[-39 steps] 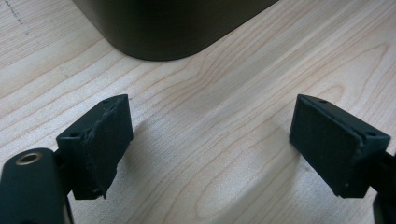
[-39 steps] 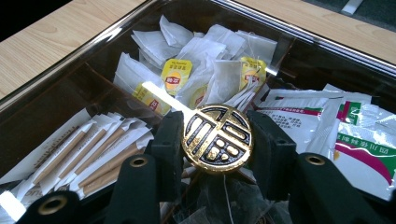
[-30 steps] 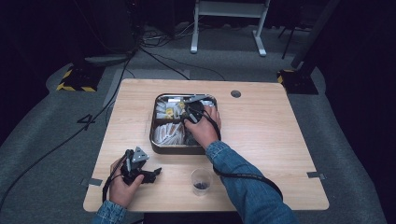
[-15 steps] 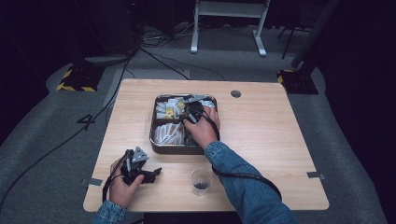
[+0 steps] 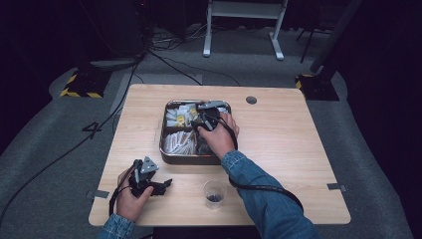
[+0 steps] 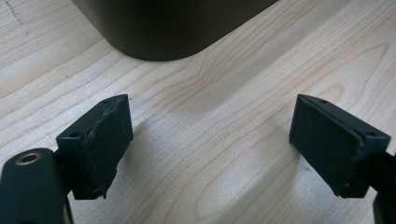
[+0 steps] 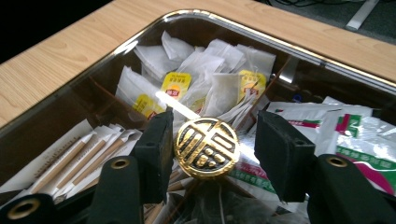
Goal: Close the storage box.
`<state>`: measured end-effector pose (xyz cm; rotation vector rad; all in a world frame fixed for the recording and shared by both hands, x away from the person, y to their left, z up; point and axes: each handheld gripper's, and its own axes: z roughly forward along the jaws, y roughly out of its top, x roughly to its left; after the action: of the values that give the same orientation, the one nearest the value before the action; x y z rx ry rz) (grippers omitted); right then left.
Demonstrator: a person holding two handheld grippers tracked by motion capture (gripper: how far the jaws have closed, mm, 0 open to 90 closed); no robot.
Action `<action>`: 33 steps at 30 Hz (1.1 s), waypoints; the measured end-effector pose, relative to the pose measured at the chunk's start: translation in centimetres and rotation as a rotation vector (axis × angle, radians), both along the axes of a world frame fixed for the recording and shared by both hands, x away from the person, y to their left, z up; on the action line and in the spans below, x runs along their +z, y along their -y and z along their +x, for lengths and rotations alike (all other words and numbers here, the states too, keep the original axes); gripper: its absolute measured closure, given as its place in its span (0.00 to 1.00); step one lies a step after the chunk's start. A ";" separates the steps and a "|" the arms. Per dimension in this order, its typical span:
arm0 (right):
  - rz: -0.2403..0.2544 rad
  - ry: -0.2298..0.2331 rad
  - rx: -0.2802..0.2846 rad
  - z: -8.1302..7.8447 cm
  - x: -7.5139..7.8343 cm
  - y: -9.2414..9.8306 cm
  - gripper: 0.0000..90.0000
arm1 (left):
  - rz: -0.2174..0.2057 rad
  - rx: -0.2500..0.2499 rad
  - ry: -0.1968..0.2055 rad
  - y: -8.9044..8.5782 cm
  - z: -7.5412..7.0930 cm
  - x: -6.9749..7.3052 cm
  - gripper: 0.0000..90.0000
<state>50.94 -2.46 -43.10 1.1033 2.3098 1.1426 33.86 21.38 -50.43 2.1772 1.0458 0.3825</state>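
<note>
Gold knob [image 7: 207, 148] between parted right gripper [image 7: 210, 144] jaws, just opening; left gripper [image 6: 210, 144] open over table [image 6: 224, 154].

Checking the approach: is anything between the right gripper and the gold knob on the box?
Nothing visible does. The gold knob sits right between the jaws of the right gripper, which have just been opening.

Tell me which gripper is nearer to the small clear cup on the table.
Left. The left gripper rests on the table just to the left of the clear cup, jaws pointing toward it. The right gripper is farther off, over the divided tray beyond the cup.
</note>
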 end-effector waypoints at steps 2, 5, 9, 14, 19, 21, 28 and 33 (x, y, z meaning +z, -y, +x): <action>0.019 -0.004 0.003 0.0 0.4 0.4 0.50 | 0.001 0.000 0.000 0.0 0.0 0.0 0.15; 0.033 0.004 0.001 -0.1 1.1 1.1 0.51 | 0.000 0.001 0.000 0.0 0.0 0.0 0.15; 0.051 0.009 -0.006 -0.2 2.1 2.3 0.50 | 0.000 0.001 0.000 0.0 0.0 0.0 0.15; 0.073 0.023 0.000 -0.9 3.6 3.5 0.50 | 0.000 0.001 0.000 0.0 0.0 0.0 0.15; 0.082 0.044 0.011 -2.0 5.0 5.1 0.50 | -0.001 0.001 -0.001 0.0 0.0 0.0 0.15; 0.091 0.052 0.010 -2.5 5.5 5.9 0.50 | 0.000 0.001 0.000 0.0 0.0 0.0 0.15; 0.165 0.023 0.013 -4.0 6.8 9.6 0.50 | -0.001 -0.001 -0.002 -0.1 0.1 0.0 0.15; 0.140 0.055 -0.002 -5.0 7.3 11.9 0.49 | 0.000 0.004 0.003 -0.1 0.1 0.0 0.15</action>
<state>45.96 -14.32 -35.80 1.1082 2.2152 1.3336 33.99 21.49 -50.44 2.1736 1.0489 0.3875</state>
